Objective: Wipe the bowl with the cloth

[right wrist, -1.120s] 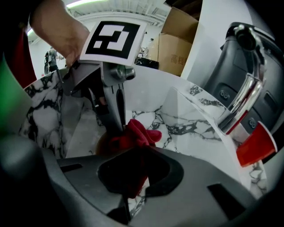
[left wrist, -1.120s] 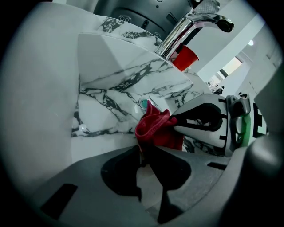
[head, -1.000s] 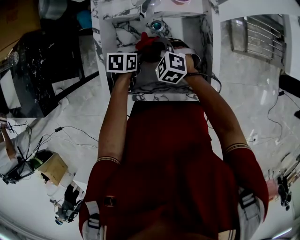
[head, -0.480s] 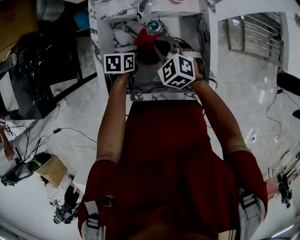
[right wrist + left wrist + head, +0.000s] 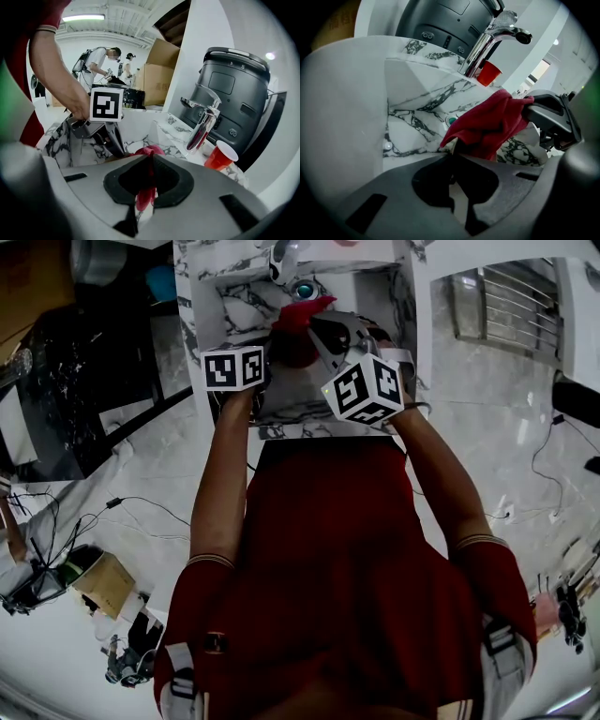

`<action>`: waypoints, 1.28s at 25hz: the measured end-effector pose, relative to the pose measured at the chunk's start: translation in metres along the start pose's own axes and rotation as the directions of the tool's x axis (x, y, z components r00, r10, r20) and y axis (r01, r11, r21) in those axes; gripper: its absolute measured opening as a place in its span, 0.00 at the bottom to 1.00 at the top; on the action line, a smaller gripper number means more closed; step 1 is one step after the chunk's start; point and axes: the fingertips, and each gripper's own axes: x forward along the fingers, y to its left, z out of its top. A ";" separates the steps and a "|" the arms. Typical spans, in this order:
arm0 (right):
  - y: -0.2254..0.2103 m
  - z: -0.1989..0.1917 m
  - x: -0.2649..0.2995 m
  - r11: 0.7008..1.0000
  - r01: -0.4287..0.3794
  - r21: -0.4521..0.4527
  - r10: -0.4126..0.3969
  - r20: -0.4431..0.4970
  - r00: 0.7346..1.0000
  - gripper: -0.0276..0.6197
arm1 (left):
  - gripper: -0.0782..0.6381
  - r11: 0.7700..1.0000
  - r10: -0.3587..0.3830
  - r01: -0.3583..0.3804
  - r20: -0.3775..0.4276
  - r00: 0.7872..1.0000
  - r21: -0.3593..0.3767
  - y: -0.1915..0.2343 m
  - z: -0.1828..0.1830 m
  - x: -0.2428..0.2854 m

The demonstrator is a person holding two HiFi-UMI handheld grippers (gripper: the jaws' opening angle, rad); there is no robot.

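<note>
Right gripper view: right hand-held gripper (image 5: 151, 157) clamps cloth (image 5: 146, 198); left hand-held gripper (image 5: 451, 152), jaws just closing, pinches cloth's lower edge.

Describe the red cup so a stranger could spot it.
Find the marble sink and its chrome faucet. The red cup stands right beside the faucet's base; unlike the limp red cloth, it is rigid and white inside.

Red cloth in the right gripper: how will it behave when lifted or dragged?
Likely floppy: the cloth hangs in soft folds from the right gripper, which pinches one bunched edge. Probably light, since that narrow pinch seems to hold it up. Its loose corners may trail and catch on the faucet.
</note>
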 end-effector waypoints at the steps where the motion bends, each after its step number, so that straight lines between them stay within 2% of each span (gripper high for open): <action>1: -0.001 0.003 -0.004 1.000 0.005 0.009 -0.005 0.013 1.000 0.08 | 0.13 1.000 0.001 -0.001 0.013 1.000 0.002 -0.001 0.002 -0.004; 6: -0.013 0.029 -0.032 0.996 0.042 0.076 -0.050 0.112 0.992 0.08 | 0.13 1.000 0.007 -0.008 0.076 0.997 0.013 -0.003 0.015 -0.022; 9: -0.021 0.050 -0.053 0.995 0.058 0.087 -0.073 0.182 0.981 0.08 | 0.13 1.000 0.004 -0.006 0.099 0.995 0.020 -0.005 0.021 -0.029; 19: -0.037 0.105 -0.113 0.988 0.076 0.132 -0.120 0.370 0.921 0.08 | 0.13 1.000 0.001 -0.001 0.165 0.986 0.001 -0.004 0.033 -0.044; 23: -0.036 0.117 -0.131 0.983 0.073 0.169 -0.138 0.414 0.900 0.08 | 0.13 1.000 0.011 -0.012 0.188 0.982 0.006 -0.003 0.039 -0.053; 27: -0.029 0.115 -0.133 0.984 0.068 0.162 -0.127 0.393 0.911 0.08 | 0.13 0.999 0.015 -0.024 0.236 0.972 0.038 -0.012 0.048 -0.068; 32: -0.013 0.106 -0.115 0.985 0.034 0.171 -0.094 0.355 0.930 0.08 | 0.13 0.991 0.043 -0.078 0.297 0.954 0.107 -0.024 0.060 -0.090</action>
